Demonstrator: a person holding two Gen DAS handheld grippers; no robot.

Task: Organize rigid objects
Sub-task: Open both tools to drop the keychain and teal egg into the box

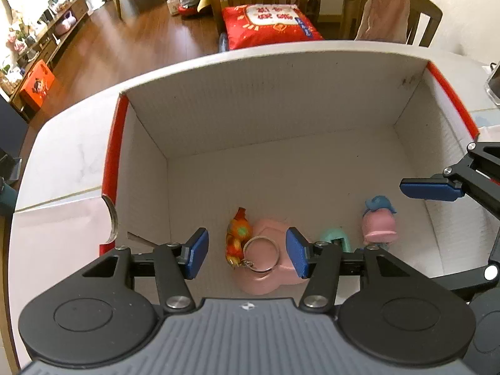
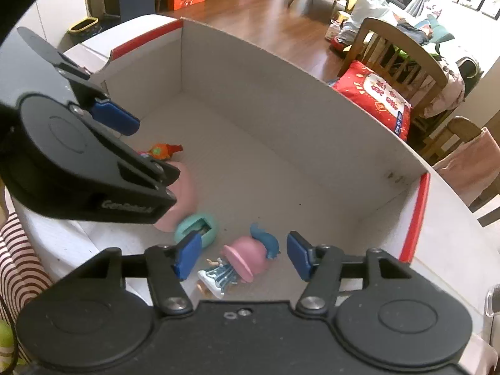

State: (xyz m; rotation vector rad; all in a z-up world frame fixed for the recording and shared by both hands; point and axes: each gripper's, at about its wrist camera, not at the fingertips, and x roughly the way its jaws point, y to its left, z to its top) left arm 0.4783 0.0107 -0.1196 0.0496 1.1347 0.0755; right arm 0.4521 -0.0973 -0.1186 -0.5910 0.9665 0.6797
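Small hard toys lie in the box (image 1: 150,143), both hand-held grippers open and empty above them.
Below the left hand-held gripper (image 1: 247,251) the keyring charm (image 1: 238,237) is light, best pinched mid-body; under the right hand-held gripper (image 2: 242,257) the figurine (image 2: 240,257) looks light, breakable, best taken by its pink hat.

Right gripper (image 2: 242,257) over near end of white cardboard box (image 2: 281,115), jaws apart, touching nothing. Below them, on box floor: doll in pink hat (image 2: 240,261), lying down. Just beside, teal oval piece (image 2: 196,225), pink piece (image 2: 184,193). Left gripper (image 2: 147,143) at left wall.
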